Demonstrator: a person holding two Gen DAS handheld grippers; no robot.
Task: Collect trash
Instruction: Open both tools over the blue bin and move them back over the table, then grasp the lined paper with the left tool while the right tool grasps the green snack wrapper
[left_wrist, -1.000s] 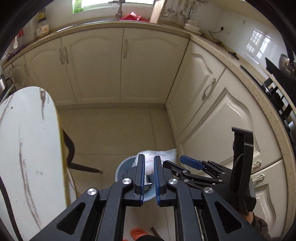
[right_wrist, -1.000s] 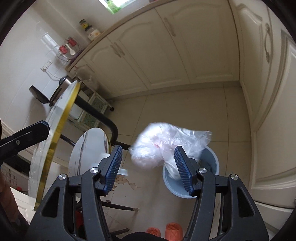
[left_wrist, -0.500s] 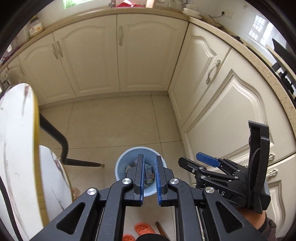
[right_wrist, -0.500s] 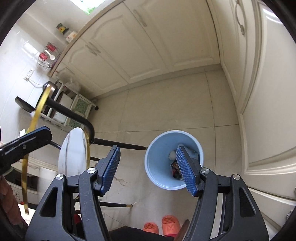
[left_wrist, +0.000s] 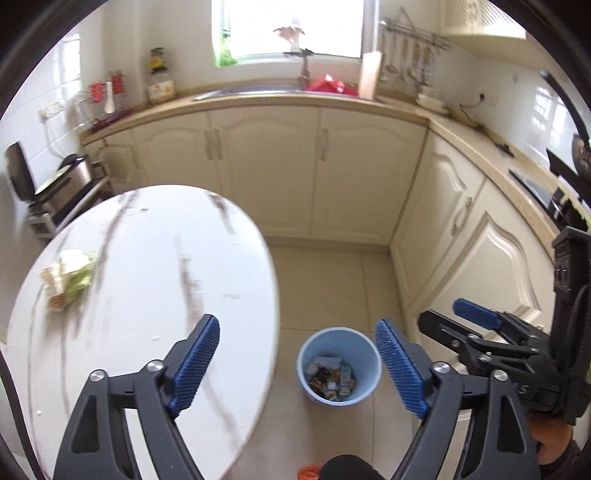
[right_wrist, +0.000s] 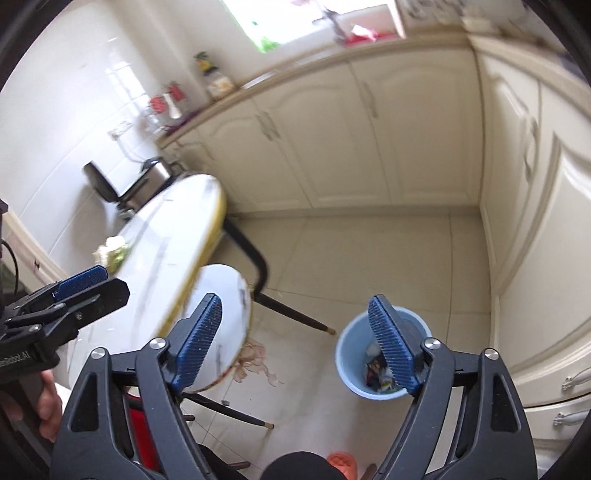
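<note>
Trash (left_wrist: 66, 278) left to collect: a pale green-and-white crumpled wad lying on the table (left_wrist: 155, 280), near its far left edge. Blurred, so whether it's wrappers or food scraps can't be told.

Table is the biggest item, white marbled round top, gold rim in the right view; the wad sits well away from the edge nearest the bin.

Bin (left_wrist: 338, 363), blue, stands on the floor just beside the table, between it and the cabinets. Probably parked there so drops from the table are short. It already holds several wrappers.

Left gripper (left_wrist: 295, 363): jaws opening, spread wide, nothing between them; bin shows in the gap below.

Right gripper (right_wrist: 297, 341): jaws opening too, empty, aimed down at the floor by the bin.

Likely next: one gripper goes for the wad.
</note>
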